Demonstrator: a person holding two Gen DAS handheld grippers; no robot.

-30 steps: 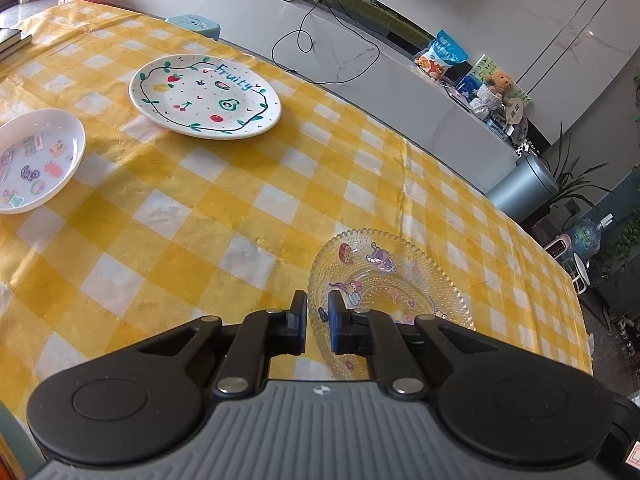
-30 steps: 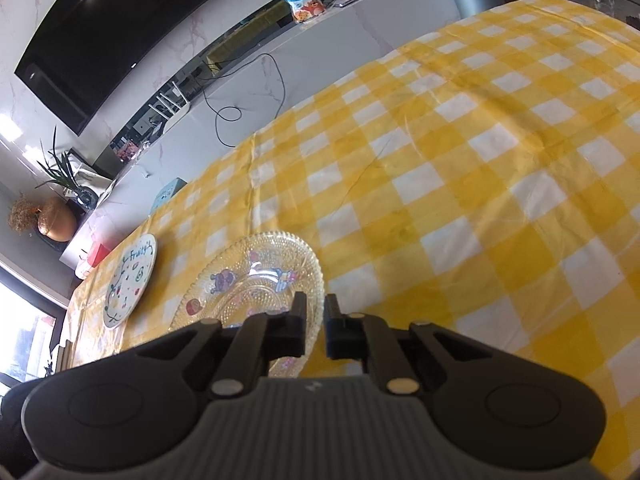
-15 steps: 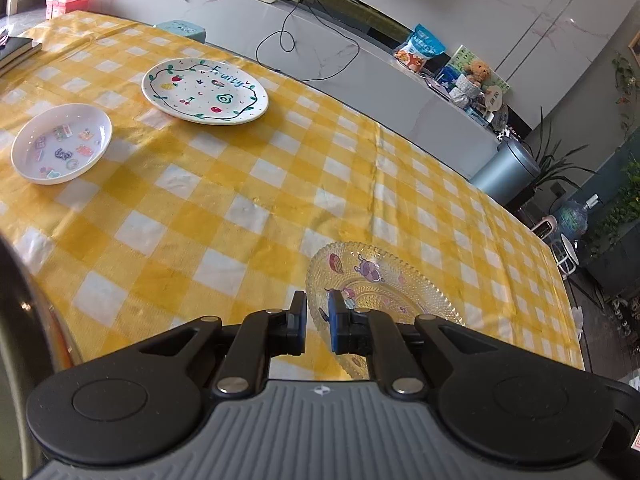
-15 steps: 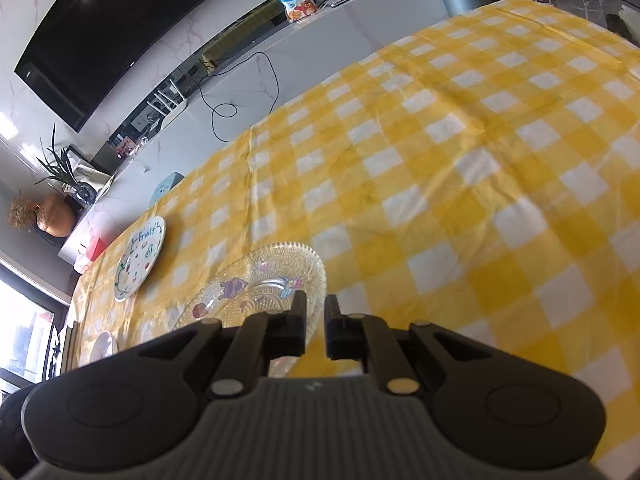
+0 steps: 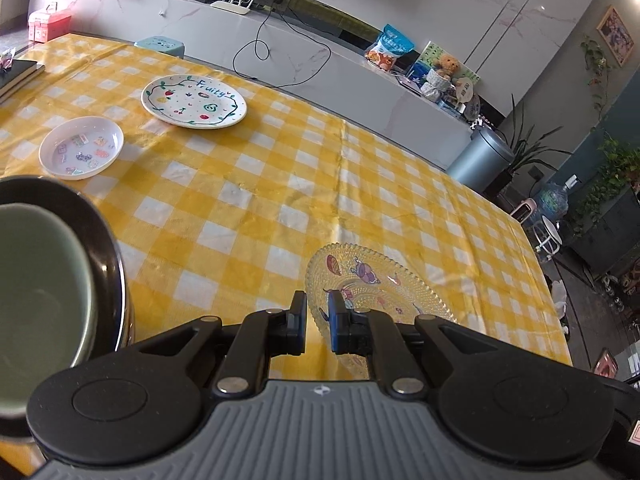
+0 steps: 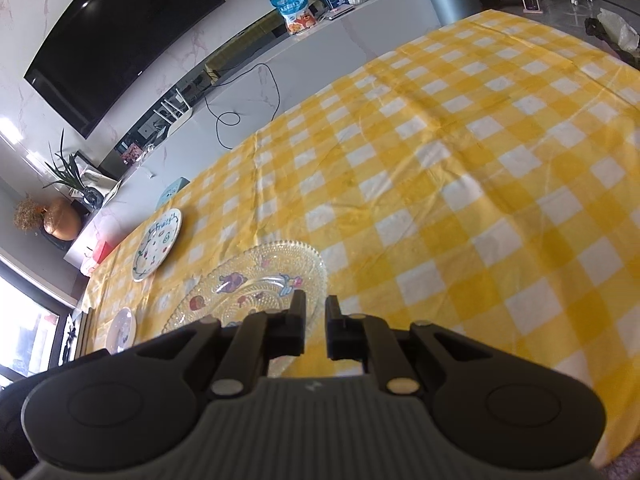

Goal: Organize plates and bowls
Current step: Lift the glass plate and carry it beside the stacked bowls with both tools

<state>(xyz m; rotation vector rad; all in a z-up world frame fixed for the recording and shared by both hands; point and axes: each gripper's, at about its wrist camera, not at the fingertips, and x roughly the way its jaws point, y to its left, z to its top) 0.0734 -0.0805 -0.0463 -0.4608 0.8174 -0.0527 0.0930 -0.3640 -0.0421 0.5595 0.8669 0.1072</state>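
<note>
Both grippers, left gripper (image 5: 317,326) and right gripper (image 6: 313,326), are hovering nearly closed and empty; the slippery glass plate (image 5: 376,284) is risking a slide off the worktop (image 5: 280,184) edge.

A yellow and white checked tablecloth (image 5: 280,184) covers the table. At the far left edge of the table lie dark books (image 5: 18,74) in a stack. Behind the table runs a long grey counter (image 5: 304,64). On it stand a pink box (image 5: 49,26) at the left end, a white router (image 5: 236,2) with antennas, a black cable (image 5: 260,46) which hangs down the counter front, a blue snack bag (image 5: 390,48) and a teddy bear (image 5: 446,66) in a basket. A light blue stool (image 5: 160,45) stands between the counter and the far table edge. At the right end of the counter stands a grey bin (image 5: 482,158), with green plants (image 5: 528,148) beside it. A black television (image 6: 120,36) hangs on the marble wall
</note>
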